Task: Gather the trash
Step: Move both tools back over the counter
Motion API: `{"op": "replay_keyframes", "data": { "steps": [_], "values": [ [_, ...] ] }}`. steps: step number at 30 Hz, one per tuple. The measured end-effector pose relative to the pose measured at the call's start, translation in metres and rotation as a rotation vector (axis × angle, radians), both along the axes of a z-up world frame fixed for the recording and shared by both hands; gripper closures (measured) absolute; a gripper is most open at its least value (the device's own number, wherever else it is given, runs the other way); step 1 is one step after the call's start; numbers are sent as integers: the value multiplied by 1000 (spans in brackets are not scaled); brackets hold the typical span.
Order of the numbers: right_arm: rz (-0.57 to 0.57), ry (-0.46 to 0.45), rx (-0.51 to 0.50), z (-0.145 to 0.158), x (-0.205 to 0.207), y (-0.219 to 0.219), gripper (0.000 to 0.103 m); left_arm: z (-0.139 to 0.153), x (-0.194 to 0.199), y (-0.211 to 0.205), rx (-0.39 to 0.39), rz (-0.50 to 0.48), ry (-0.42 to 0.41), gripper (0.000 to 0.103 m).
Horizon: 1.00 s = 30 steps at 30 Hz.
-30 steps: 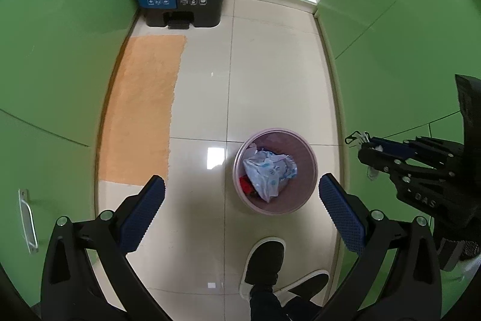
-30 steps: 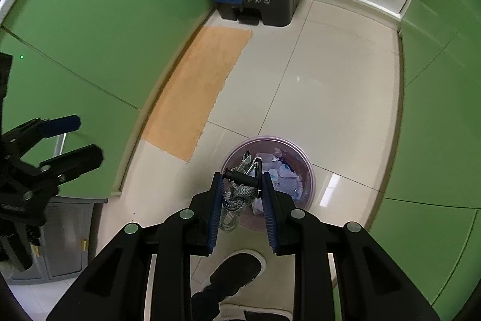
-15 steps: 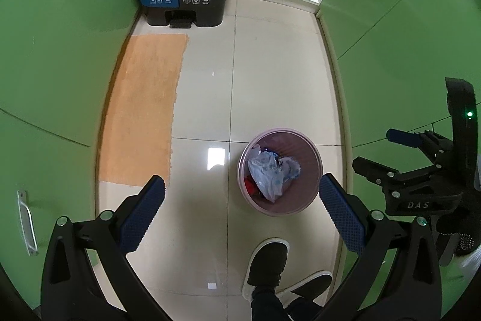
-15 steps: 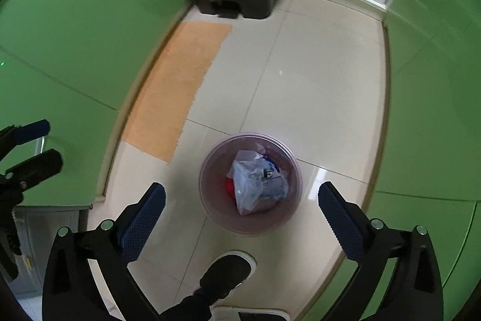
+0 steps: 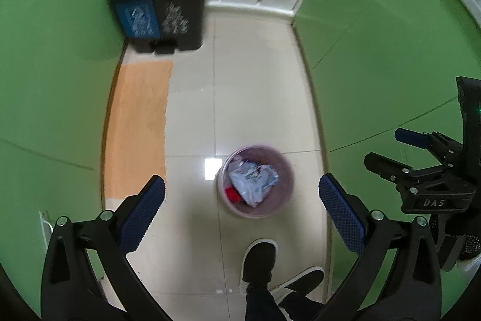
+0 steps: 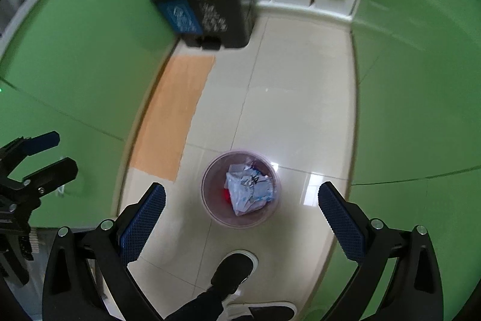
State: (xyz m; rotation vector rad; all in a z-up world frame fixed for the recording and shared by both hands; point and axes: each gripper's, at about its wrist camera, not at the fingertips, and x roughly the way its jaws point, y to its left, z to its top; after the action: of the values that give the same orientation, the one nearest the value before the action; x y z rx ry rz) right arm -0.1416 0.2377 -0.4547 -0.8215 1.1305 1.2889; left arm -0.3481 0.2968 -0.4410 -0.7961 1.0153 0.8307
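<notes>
Pink bin (image 5: 256, 180), crumpled wrapper (image 5: 252, 181) inside

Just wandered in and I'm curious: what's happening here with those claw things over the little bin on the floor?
A person, shoes visible on the tiled floor, holds a claw in each hand above a small pink wastebasket. Both the left claw and the right claw are wide open and empty. The basket already holds a crumpled white plastic bag and something red. A larger black two-part bin stands at the far end.

Mesh scrap, right tongs (image 6: 240, 215) to bin (image 6: 210, 170)
</notes>
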Motion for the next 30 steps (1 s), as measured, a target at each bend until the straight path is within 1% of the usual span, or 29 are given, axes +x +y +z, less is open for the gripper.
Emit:
{"op": "replay_keyframes", "data": {
  "steps": [1,2,3,4,6,11,12,13,14,15,18,23,28,30],
  "values": [
    [-14,0,13,14,5,-5,6,10,5,-2,6,-9,-8,3],
    [-30,0,28,30,11,-10,6,30,15,-5,20,-27,-20,3],
    [-51,-4,47,53,19,-18,6,43,22,-8,30,-41,-28,3],
    [-66,-7,61,69,24,-25,6,54,28,-11,39,-51,-36,3],
    [-97,-13,98,106,36,-41,6,86,44,-19,65,-83,-60,3],
    [-182,-43,169,184,67,-83,6,157,87,-43,108,-169,-119,3],
    [-208,-53,190,205,76,-96,6,171,97,-49,116,-190,-131,3],
    [-229,-60,204,220,83,-106,6,181,105,-52,121,-204,-140,3],
    [-249,-68,220,234,90,-118,6,196,116,-59,130,-230,-155,3],
    [-281,-86,242,255,101,-134,6,208,125,-66,139,-253,-165,3],
    [-354,-125,284,296,123,-173,6,240,153,-82,165,-319,-191,3],
    [-490,-187,336,352,160,-241,6,288,198,-112,195,-428,-238,3],
    [-603,-235,371,386,182,-295,6,335,238,-143,230,-534,-286,3],
    [-643,-251,386,397,186,-316,6,350,253,-154,238,-568,-302,3]
  ]
}}
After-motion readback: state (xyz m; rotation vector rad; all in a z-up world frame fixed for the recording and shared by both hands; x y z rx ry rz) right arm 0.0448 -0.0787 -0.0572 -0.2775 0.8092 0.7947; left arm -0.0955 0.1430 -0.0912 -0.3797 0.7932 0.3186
